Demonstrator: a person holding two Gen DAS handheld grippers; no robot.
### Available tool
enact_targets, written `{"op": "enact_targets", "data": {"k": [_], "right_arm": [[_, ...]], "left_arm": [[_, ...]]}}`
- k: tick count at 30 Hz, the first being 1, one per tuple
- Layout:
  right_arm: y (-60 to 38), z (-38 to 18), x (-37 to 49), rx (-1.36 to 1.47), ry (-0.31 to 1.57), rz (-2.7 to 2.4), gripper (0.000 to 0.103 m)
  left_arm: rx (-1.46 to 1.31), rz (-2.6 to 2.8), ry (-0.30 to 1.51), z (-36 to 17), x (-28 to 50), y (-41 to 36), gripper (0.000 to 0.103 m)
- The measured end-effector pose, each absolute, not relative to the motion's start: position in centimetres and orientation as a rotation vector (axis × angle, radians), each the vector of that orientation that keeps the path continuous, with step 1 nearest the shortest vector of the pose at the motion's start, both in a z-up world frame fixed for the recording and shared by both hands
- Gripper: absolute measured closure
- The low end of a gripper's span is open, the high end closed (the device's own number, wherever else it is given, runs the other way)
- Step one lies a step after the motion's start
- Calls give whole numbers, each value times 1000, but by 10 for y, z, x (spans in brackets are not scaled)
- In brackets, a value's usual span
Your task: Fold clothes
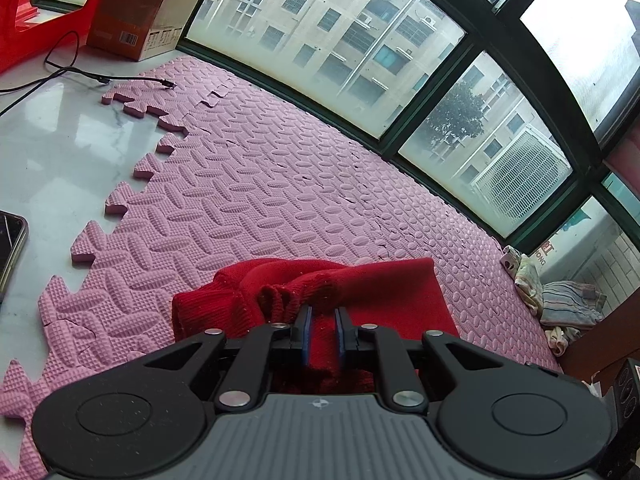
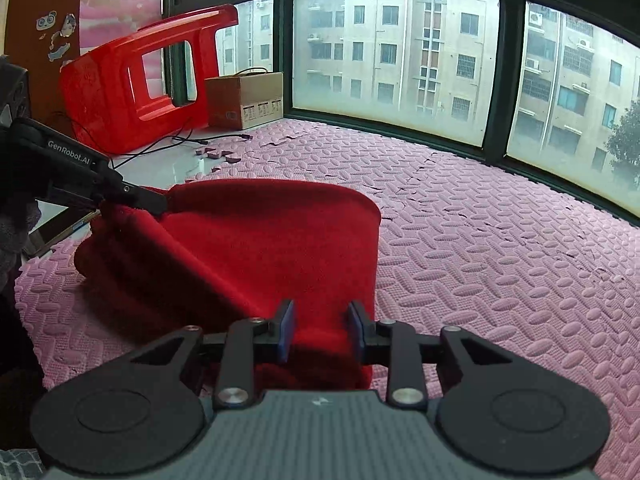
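The red sweater [image 2: 256,256] lies bunched on the pink foam mat [image 2: 480,264]; left gripper [image 1: 323,314] pinches a knit fold — near edge hidden; right gripper [image 2: 322,312] half-open astride the cloth, grip unclear.

Prob. a home bay-window nook: pink foam mat [image 1: 280,184], apt blocks [image 2: 400,52] outside, laundry pile [image 1: 560,304].

Pink foam mat [image 2: 460,240] fills mid-frame, carrying a red sweater [image 2: 264,248] at lower centre; cardboard box [image 2: 248,100] upper left.
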State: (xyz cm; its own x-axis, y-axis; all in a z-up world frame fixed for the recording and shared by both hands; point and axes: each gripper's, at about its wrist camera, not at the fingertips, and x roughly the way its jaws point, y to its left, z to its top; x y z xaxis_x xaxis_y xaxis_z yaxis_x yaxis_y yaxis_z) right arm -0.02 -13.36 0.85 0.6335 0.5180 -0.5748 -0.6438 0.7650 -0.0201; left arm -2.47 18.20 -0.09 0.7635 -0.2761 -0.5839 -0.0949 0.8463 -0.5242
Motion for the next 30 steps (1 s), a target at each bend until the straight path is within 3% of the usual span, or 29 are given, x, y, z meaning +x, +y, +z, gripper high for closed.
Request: {"op": "enact_targets", "data": {"k": [6,12,16,19,30], "right_arm": [[-99,33,-6,-220,542,795,74],[-59,22,-19,-248,550,898,75],[-49,7,-28,-269,570,915,83],[-43,-7,-32,-283,561,903,84],[-66,38,12,-198,621,891,83]], "left_arm": [[-565,-99,705,0,-26,181,88],[-570,-102,705,0,-30,183,88],[-581,-102,705,-4,-31,184,88],[-592,-101,704,-6,-32,185,88],[-551,-136,681,16,-28,168,88]]}}
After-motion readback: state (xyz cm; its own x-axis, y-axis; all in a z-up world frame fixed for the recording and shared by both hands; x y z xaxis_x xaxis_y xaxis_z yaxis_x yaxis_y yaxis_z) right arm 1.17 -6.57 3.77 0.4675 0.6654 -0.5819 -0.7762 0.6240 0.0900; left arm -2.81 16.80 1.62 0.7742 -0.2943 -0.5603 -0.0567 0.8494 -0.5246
